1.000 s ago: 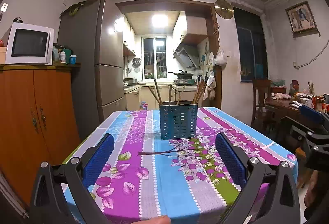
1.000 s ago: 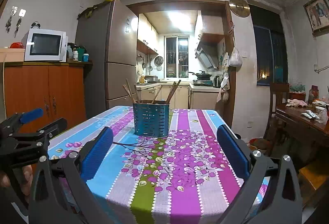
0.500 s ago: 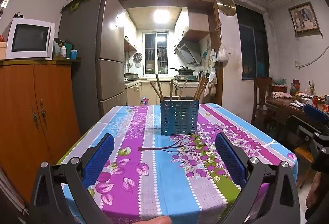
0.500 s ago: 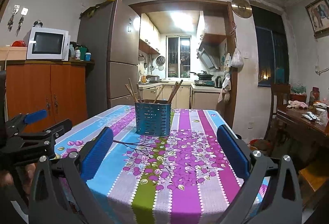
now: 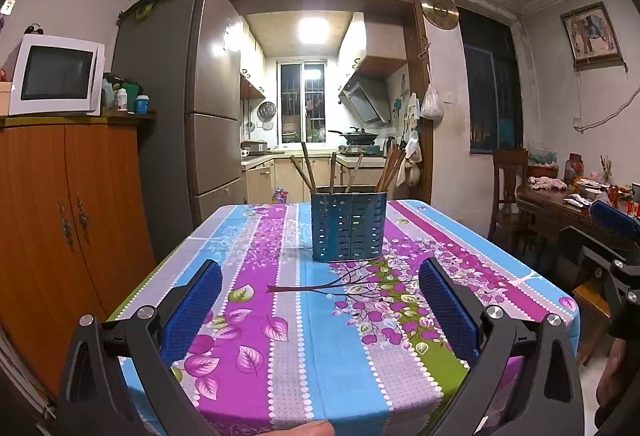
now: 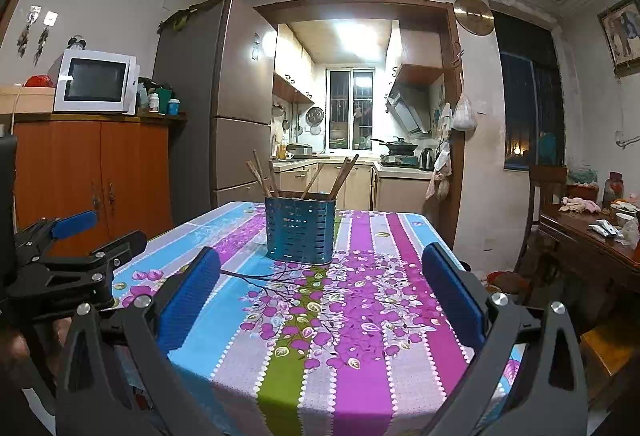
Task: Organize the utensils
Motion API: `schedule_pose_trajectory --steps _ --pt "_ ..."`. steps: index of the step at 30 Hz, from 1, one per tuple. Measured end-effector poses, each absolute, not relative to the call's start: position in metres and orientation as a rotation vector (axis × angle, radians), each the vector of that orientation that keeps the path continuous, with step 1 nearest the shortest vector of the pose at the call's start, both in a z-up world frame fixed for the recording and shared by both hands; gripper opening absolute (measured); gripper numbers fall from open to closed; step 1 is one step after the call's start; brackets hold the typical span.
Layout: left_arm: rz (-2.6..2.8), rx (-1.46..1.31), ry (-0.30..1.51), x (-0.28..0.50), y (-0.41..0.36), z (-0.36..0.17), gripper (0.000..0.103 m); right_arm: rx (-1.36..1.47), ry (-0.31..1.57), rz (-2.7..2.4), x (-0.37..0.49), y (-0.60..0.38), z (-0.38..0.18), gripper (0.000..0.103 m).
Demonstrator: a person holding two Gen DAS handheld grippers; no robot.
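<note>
A blue perforated utensil holder (image 5: 347, 226) stands upright near the far end of the table (image 5: 296, 348), with several wooden chopsticks (image 5: 308, 167) sticking out of its top. The right wrist view shows the same holder (image 6: 300, 230) and chopsticks (image 6: 260, 173). My left gripper (image 5: 320, 304) is open over the near edge of the table, well short of the holder, nothing between its blue pads (image 5: 192, 310). My right gripper (image 6: 320, 288) is open too, empty, also short of the holder. The left gripper (image 6: 76, 256) shows at the left of the right wrist view.
A floral striped cloth covers the table. An orange cabinet (image 5: 68, 220) with a microwave (image 5: 56, 79) stands on the left, beside a tall fridge (image 5: 188, 123). A dark wooden table (image 5: 568, 201) with clutter and a chair (image 5: 508, 187) stand to the right. The kitchen doorway lies behind.
Both grippers have drawn back and lowered slightly, so the holder sits a little farther off and higher in view. Both stay open and empty.
</note>
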State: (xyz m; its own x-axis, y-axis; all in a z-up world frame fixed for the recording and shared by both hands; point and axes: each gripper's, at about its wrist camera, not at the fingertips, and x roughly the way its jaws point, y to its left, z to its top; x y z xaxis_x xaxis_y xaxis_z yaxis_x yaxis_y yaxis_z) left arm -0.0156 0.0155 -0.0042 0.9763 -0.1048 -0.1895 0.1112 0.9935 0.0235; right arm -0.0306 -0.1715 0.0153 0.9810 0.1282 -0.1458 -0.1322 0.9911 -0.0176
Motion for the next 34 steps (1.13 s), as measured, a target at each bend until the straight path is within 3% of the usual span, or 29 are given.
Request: schedule_pose_trajectory --steps 34 --pt "-0.081 0.032 0.222 0.005 0.024 -0.012 0.098 -0.025 0.163 0.138 -0.021 -0.170 0.010 0.098"
